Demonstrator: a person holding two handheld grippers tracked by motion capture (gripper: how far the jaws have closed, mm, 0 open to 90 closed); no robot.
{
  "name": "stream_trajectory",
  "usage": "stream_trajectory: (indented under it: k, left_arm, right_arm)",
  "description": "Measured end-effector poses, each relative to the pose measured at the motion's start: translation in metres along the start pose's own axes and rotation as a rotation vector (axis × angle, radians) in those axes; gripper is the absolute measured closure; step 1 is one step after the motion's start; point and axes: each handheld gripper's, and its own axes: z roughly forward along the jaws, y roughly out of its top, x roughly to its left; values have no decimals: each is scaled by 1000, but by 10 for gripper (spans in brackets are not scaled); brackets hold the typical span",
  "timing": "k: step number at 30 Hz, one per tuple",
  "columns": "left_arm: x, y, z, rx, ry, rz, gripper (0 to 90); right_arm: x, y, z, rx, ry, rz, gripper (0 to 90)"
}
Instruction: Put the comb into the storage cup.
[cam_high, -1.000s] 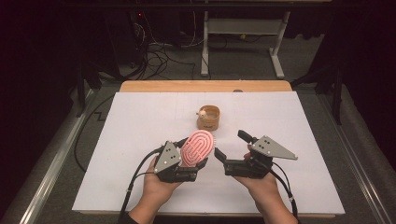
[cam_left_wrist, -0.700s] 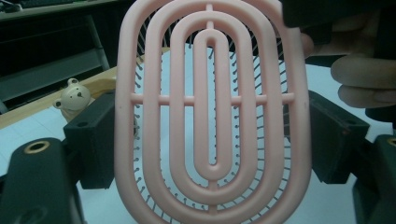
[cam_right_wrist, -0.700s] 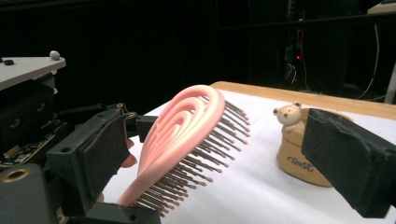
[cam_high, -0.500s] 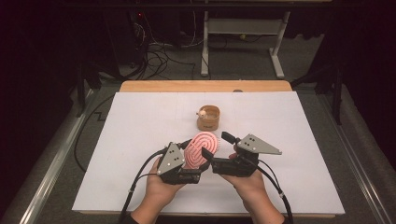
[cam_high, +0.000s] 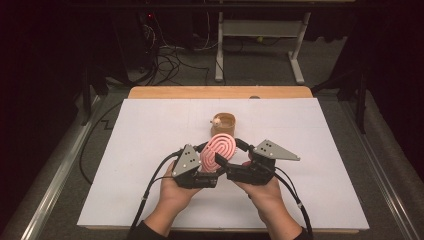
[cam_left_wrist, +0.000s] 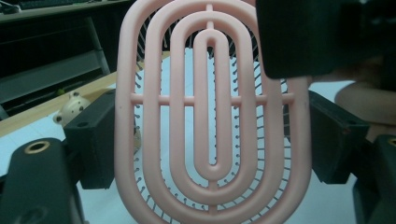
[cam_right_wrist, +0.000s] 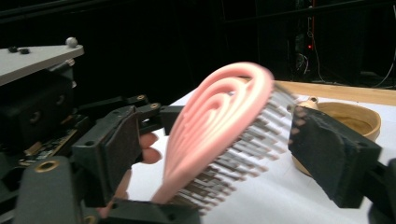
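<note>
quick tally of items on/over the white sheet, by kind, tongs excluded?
Pink hairbrush: 1
Wooden bowl: 1
Small bear figure: 1
Total: 3

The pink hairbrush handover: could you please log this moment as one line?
left gripper: holds pink hairbrush | right gripper: jaws closing around brush, not yet pressing | wooden bowl: behind

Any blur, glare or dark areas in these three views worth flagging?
Right gripper view: pink brush smeared by motion blur, bristles streaked, background dark. Left gripper view: brush sharp, white table washed out. High view: table evenly lit, surroundings nearly black.
</note>
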Motion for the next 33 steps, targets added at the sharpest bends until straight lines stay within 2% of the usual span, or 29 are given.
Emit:
stream_trajectory:
  k: [6, 9, 14, 15, 18, 25, 33]
  left_arm:
    - [-4, -2, 1, -8, -1, 12, 181]
    - [-4, -4, 1, -1, 2, 15, 181]
    - [-6, -5, 0, -2, 0, 23, 181]
    - [-8, -5, -1, -3, 2, 32, 181]
    - [-9, -5, -1, 4, 10, 41, 181]
    - [-10, -7, -1, 5, 20, 44, 181]
    - [-11, -8, -1, 5, 30, 47, 181]
  right_arm:
    - [-4, 1, -2, 7, 8, 15, 256]
    - [-5, -1, 0, 31, 12, 32, 276]
    - [-5, -3, 1, 32, 21, 52, 301]
    - [-6, -3, 2, 35, 24, 58, 338]
    - [-6, -4, 2, 35, 18, 57, 358]
    - [-10, -6, 3, 60, 32, 118, 400]
    - [-10, -7, 6, 72, 49, 156, 429]
